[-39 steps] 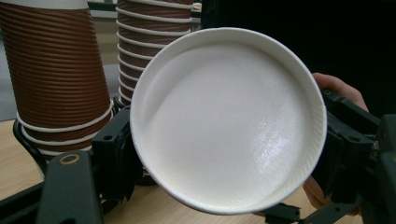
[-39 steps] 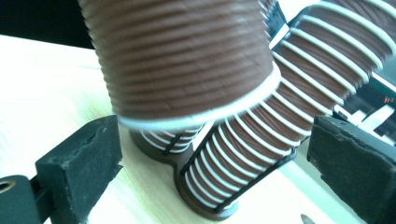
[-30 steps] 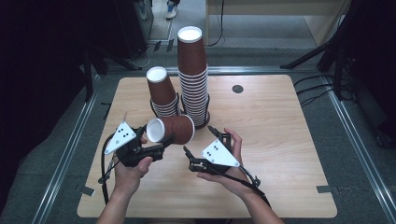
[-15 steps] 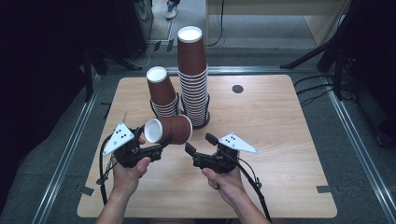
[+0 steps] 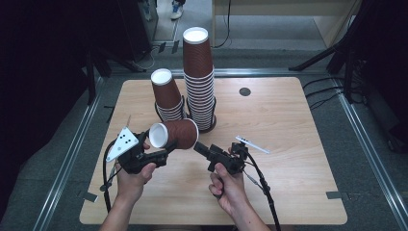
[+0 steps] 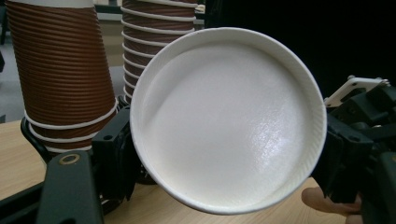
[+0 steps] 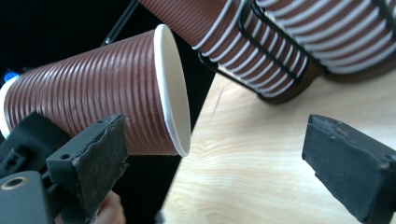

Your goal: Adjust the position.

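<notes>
Between the left gripper's (image 5: 166, 147) jaws, a sideways brown cup (image 5: 174, 134) is clenched; the right gripper (image 5: 201, 149) gapes beside it.

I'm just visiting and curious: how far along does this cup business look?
Done: one brown cup is off the stacks, lying sideways in the left gripper. In hand: the right gripper waits open beside its wider end. Left: the short stack and tall stack remain in their black holders.
</notes>
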`<state>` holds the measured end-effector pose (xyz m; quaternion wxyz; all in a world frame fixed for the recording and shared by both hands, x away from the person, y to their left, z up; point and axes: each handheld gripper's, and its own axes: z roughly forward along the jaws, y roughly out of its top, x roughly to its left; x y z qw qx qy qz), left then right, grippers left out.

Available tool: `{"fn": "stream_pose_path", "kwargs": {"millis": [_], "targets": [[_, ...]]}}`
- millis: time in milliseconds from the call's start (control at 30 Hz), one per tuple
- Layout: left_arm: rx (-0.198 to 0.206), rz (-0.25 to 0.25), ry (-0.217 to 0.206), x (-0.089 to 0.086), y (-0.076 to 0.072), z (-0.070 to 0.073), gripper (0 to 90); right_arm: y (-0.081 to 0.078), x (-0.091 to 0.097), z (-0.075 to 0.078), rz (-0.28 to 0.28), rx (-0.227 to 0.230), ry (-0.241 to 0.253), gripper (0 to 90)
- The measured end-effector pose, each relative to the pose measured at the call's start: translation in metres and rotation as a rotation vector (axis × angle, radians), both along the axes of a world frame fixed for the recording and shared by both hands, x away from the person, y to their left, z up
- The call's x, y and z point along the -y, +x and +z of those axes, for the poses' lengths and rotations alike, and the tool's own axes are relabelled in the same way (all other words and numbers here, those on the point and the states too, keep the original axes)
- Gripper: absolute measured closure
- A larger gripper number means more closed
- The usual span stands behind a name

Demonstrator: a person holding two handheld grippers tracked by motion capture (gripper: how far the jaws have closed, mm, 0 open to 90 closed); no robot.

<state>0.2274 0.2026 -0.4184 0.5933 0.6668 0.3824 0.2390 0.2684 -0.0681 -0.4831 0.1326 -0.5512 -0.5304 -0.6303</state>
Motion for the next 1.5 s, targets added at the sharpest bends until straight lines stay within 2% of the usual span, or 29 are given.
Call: {"fn": "stream_pose_path", "kwargs": {"millis": [33,167,233,267,367,567,600,633,667,700,767,800,833,867,900,967,1067,1100,1167,1500], "targets": [[0.0,0.001,-0.001,0.001,0.0,-0.001,22.5,0.001,0.0,-0.002,0.008,-0.047,0.045,7.0],[0.001,0.0,-0.009,0.003,0.001,-0.002,22.4,0.002,-0.001,-0.004,0.024,-0.138,0.125,6.9],[0.002,-0.003,-0.01,0.006,0.001,-0.002,22.4,0.003,0.0,-0.004,0.022,-0.179,0.156,6.3],[0.002,-0.003,-0.01,0.006,0.001,-0.002,22.5,0.003,0.0,-0.004,0.022,-0.179,0.156,6.3],[0.016,0.008,0.017,0.009,-0.001,-0.004,22.5,0.005,0.003,-0.007,0.027,-0.243,0.237,4.3],[0.017,0.021,0.011,0.007,-0.002,-0.009,22.4,0.004,0.0,-0.016,0.031,-0.357,0.331,0.2],[0.017,0.021,0.011,0.007,-0.002,-0.009,22.5,0.004,0.0,-0.016,0.031,-0.357,0.331,0.2],[0.016,0.026,0.01,0.006,-0.001,-0.01,22.5,0.004,-0.001,-0.018,0.023,-0.388,0.36,0.0],[0.016,0.026,0.01,0.006,-0.001,-0.01,22.5,0.004,-0.001,-0.018,0.023,-0.388,0.36,0.0],[0.017,0.027,0.008,0.006,-0.002,-0.011,22.5,0.004,-0.002,-0.019,0.025,-0.432,0.39,0.0],[0.018,0.027,0.014,0.007,-0.001,-0.012,22.5,0.003,-0.004,-0.019,0.036,-0.471,0.427,0.0],[0.018,0.027,0.014,0.007,-0.001,-0.012,22.4,0.003,-0.004,-0.019,0.036,-0.471,0.427,0.0],[0.018,0.026,0.013,0.007,-0.001,-0.013,22.5,0.002,-0.008,-0.019,0.038,-0.502,0.442,0.0],[0.018,0.027,0.011,0.007,-0.001,-0.014,22.5,0.002,-0.008,-0.019,0.038,-0.502,0.442,0.0],[0.018,0.026,0.013,0.008,-0.002,-0.014,22.5,0.002,-0.011,-0.019,0.062,-0.552,0.503,0.0],[0.021,0.024,0.012,0.01,-0.002,-0.014,22.5,0.001,-0.012,-0.018,0.062,-0.566,0.547,0.0],[0.024,0.022,0.021,0.011,-0.003,-0.014,22.5,-0.001,-0.016,-0.015,0.058,-0.579,0.567,0.0],[0.029,0.024,0.024,0.012,-0.004,-0.014,22.5,-0.001,-0.02,-0.013,0.06,-0.585,0.594,0.0],[0.028,0.024,0.025,0.011,-0.004,-0.014,22.5,-0.003,-0.023,-0.011,0.052,-0.592,0.614,0.0],[0.031,0.022,0.024,0.012,-0.005,-0.017,22.5,-0.003,-0.039,-0.012,0.045,-0.626,0.628,0.0]]}}
